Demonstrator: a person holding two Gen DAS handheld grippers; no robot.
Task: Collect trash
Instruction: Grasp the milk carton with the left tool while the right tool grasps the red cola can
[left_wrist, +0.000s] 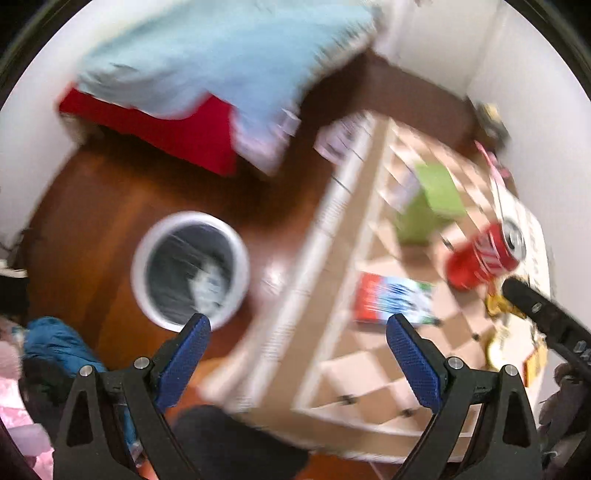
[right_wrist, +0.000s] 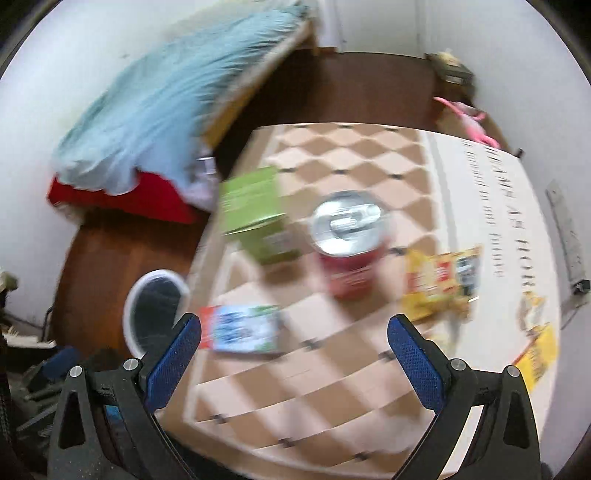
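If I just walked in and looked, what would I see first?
Probably the red soda can standing in the middle of the checkered table, between a green box and a yellow wrapper. Then the white trash bin on the brown floor beside the table.

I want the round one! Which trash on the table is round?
The red can. The green box, the blue packet and the yellow wrapper have straight edges.
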